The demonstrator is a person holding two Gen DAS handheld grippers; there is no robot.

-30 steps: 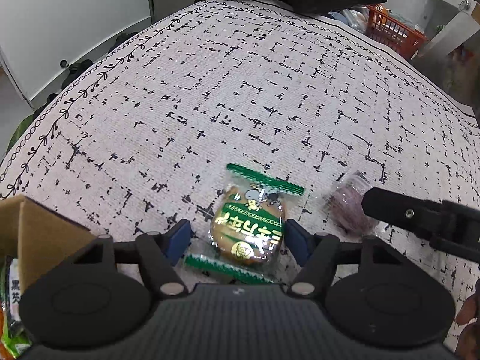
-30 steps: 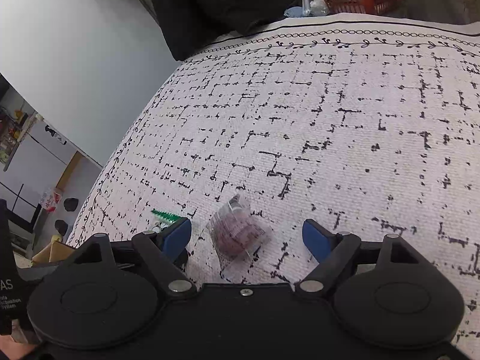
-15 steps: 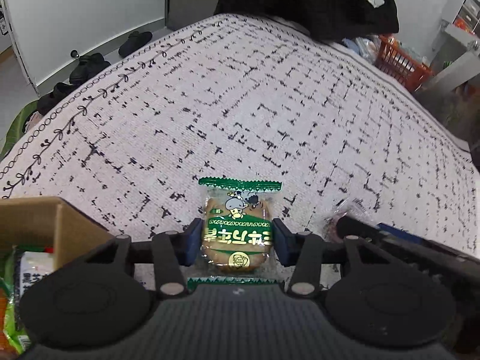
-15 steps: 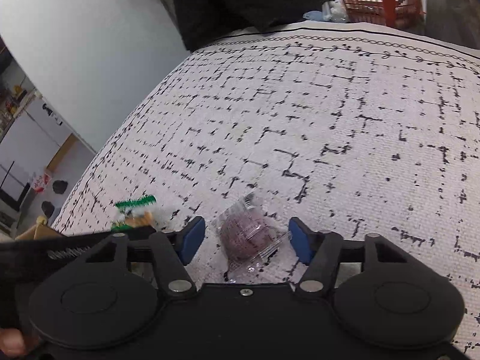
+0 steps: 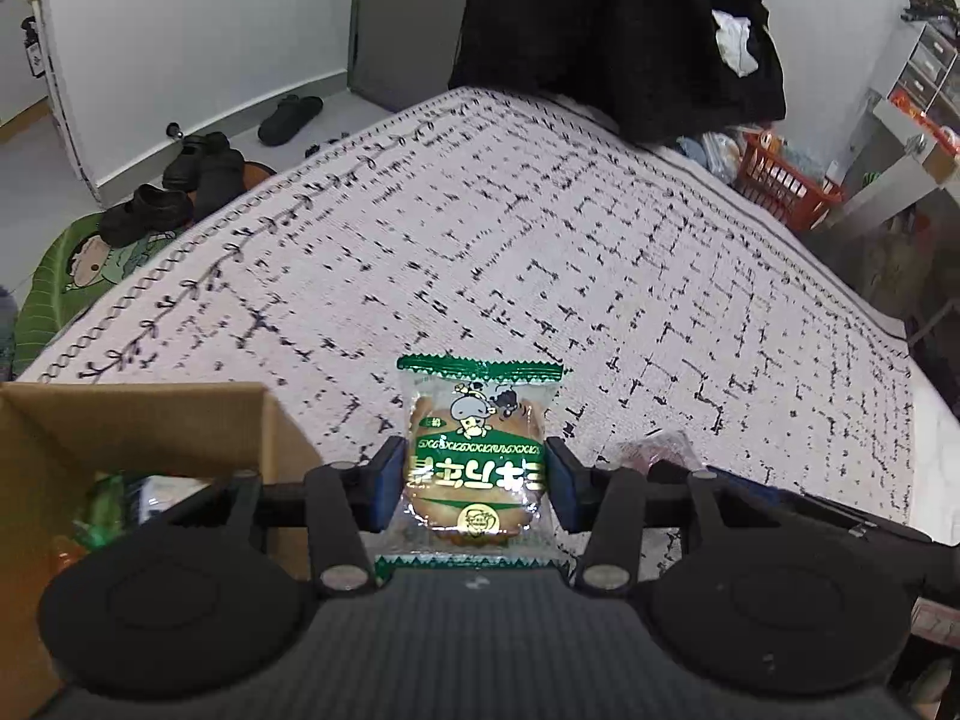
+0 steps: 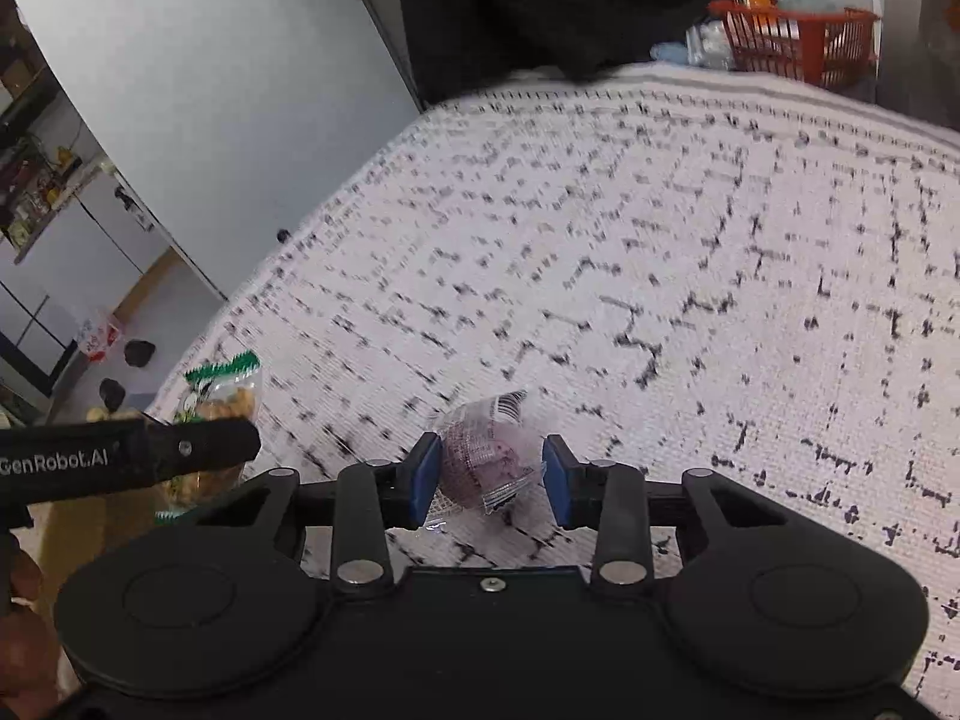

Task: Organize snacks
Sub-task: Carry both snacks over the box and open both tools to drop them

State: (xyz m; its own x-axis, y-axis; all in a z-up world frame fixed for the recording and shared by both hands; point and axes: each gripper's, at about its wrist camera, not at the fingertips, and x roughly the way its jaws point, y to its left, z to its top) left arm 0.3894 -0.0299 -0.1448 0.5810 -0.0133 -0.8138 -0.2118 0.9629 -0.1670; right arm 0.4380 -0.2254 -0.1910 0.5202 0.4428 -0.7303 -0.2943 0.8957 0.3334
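Observation:
My left gripper [image 5: 474, 489] is shut on a green cookie packet [image 5: 474, 450] and holds it upright above the patterned cloth [image 5: 540, 240], beside an open cardboard box [image 5: 150, 420] with snacks inside. The right wrist view shows that packet [image 6: 222, 384] at the left with one left finger [image 6: 180, 450] in front of it. My right gripper [image 6: 489, 480] straddles a purple snack in clear wrap [image 6: 480, 456] lying on the cloth. Its jaws are closing; the left pad touches the wrap and a thin gap remains at the right pad. The same purple snack [image 5: 654, 450] peeks out at the lower right of the left wrist view.
An orange basket [image 5: 780, 180] stands past the far right edge of the cloth. Dark clothing [image 5: 600, 30] hangs at the back. Black shoes [image 5: 180, 180] and a green mat lie on the floor to the left. The box wall rises close to my left finger.
The left jaws closed on the cookie packet and lifted it off the cloth toward the box. The right gripper moved forward over the purple snack and its jaws narrowed around it.

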